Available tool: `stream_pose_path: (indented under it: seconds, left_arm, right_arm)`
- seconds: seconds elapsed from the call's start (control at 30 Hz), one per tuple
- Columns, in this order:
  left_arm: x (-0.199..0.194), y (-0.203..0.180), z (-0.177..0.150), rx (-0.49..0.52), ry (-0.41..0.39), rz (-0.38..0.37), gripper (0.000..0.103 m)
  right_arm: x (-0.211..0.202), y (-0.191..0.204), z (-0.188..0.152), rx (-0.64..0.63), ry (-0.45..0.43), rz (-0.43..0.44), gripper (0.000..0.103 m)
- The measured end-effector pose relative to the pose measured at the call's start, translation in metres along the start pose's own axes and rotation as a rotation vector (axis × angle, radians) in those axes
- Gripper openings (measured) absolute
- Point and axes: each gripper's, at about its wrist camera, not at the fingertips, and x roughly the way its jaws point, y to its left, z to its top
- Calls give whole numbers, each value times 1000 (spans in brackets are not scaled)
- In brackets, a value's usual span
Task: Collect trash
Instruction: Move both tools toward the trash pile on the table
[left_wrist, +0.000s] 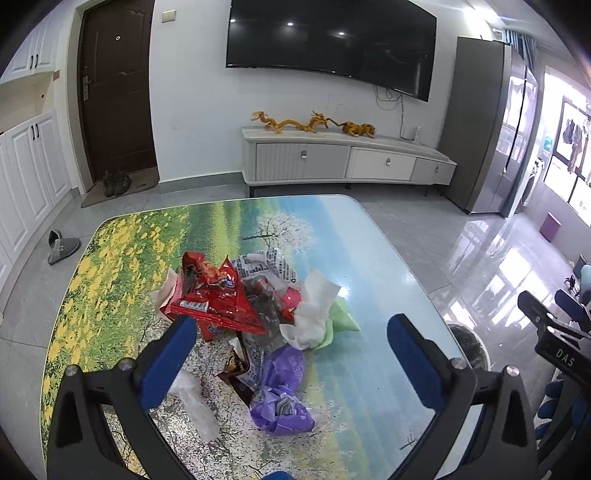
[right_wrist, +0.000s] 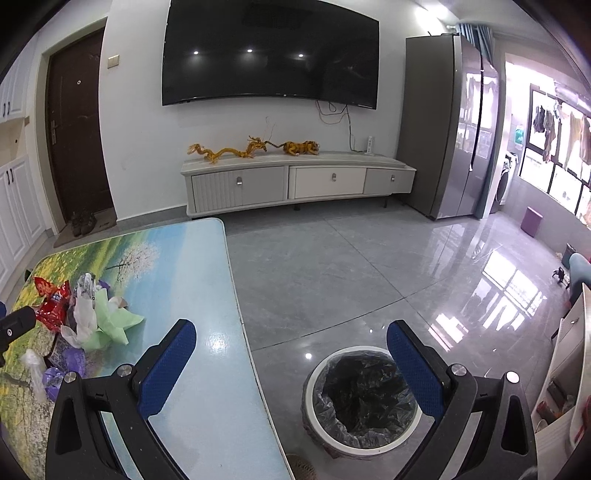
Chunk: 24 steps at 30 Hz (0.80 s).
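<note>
- One counter (left_wrist: 351, 236) with a printed landscape top is seen below both grippers.
- A lined trash bin (right_wrist: 360, 400) is seen on the floor under the right gripper (right_wrist: 291, 354), whose jaws are spread wide and empty.
- A trash pile (left_wrist: 251, 306) is found just ahead of the left gripper (left_wrist: 291, 350), likewise wide and empty.
- A red wrapper (left_wrist: 218, 295) is seen by its left finger, a purple bag (left_wrist: 282, 391) between the fingers.

Crumpled red, purple, green and white wrappers (left_wrist: 243, 314) lie heaped together mid-tabletop; a black-lined white bin (right_wrist: 360, 400) stands beside on the floor.
</note>
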Motion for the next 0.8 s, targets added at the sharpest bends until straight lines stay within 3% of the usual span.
stream_pose_path:
  seconds: [0.37, 0.8]
  left_arm:
    - [-15, -18, 2, 62, -71, -53, 103]
    - [-16, -62, -8, 129, -36, -93, 103]
  right_arm:
    - [-17, -5, 5, 15, -57, -34, 103]
    - [-21, -31, 3, 40, -77, -1, 103]
